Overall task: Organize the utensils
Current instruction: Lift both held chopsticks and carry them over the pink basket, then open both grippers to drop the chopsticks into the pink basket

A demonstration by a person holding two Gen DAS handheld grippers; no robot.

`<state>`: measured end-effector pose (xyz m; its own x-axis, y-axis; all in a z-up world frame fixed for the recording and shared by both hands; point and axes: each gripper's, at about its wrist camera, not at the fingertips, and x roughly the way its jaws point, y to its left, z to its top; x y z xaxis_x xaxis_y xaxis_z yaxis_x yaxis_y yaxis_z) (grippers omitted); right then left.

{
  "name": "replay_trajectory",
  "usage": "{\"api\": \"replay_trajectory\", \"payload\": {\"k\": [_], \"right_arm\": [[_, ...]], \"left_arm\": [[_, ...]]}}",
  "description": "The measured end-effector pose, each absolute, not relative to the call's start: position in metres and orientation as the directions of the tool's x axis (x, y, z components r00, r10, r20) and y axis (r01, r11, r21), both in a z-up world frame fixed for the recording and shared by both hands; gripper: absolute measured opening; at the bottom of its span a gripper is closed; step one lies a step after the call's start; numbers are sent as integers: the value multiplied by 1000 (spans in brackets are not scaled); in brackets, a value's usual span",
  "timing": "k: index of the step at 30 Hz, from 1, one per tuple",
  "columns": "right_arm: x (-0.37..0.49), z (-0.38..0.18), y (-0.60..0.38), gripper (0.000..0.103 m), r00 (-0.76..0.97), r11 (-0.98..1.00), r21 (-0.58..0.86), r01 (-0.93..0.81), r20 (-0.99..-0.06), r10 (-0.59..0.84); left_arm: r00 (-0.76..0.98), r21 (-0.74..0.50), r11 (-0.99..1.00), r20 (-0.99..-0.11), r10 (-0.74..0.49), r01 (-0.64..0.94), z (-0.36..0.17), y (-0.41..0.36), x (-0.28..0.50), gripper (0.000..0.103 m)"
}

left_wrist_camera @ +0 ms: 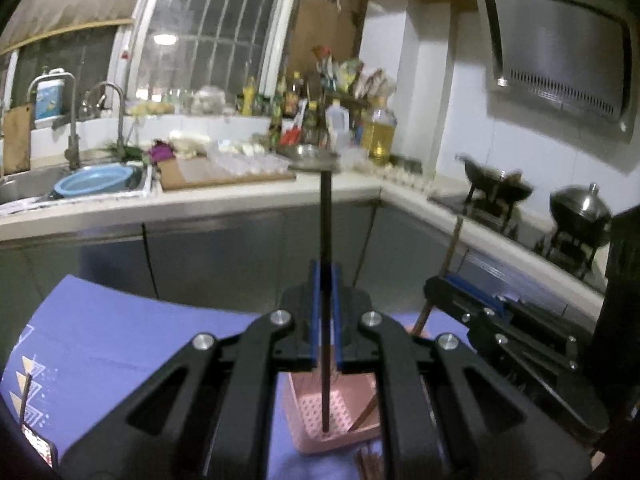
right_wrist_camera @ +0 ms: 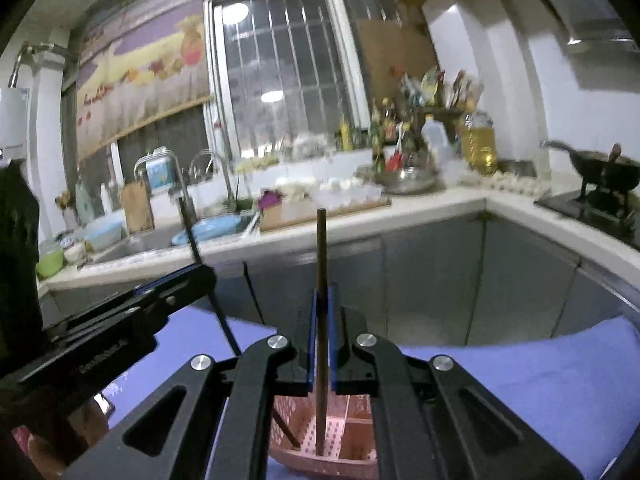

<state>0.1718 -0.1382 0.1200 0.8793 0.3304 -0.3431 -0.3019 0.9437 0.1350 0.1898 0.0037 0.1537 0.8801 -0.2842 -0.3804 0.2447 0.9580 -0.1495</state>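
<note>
— Left gripper (left_wrist_camera: 325, 312)?
— Clamped on a black chopstick (left_wrist_camera: 326, 280), tip inside the pink basket (left_wrist_camera: 308, 412).
— Right gripper (right_wrist_camera: 320, 332)?
— Clamped on a brown chopstick (right_wrist_camera: 320, 280) standing in that basket; another leans there.

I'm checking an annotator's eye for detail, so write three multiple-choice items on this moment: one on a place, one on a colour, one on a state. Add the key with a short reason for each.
1. Where does the lower tip of the black chopstick held by the left gripper sit?
A. in the sink
B. inside the pink basket
C. on the stove

2. What colour is the table cover under the basket?
A. purple-blue
B. red
C. green

3. How does the right gripper stand?
A. wide open, holding nothing
B. out of view
C. shut on a brown chopstick

Key:
1 B, its tip rests on the basket's perforated floor.
2 A, the cloth beside the basket is purple-blue.
3 C, the blue pads press the upright stick from both sides.
</note>
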Motion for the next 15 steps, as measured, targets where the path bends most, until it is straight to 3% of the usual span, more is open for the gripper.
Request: {"api": "replay_trajectory", "payload": {"k": [4,6,8,10,12,15], "right_arm": [[172,98,-130,7,835,934,168,-315,-419,357],[171,94,-128,8,811,927,195,-319,-450,374],[167,94,-127,11,793,917,226,-327,-462,397],[160,99,-127,19,799,916,235,-325,-450,399],[147,106,-129,49,823,922,234,-308,-422,382],[127,114,-132,58,850,931,217,-294,-387,359]], "left_arm": [[840,-150,962,-471,-271,227,132,0,200,10],[838,-149,967,-484,-253,206,129,2,197,21],[852,-162,970,-466,-238,182,133,8,188,44],[876,-180,970,-427,-224,161,140,16,174,51],[889,-193,969,-399,-223,156,145,22,159,54],[904,-219,963,-362,-230,157,152,32,130,58]]}}
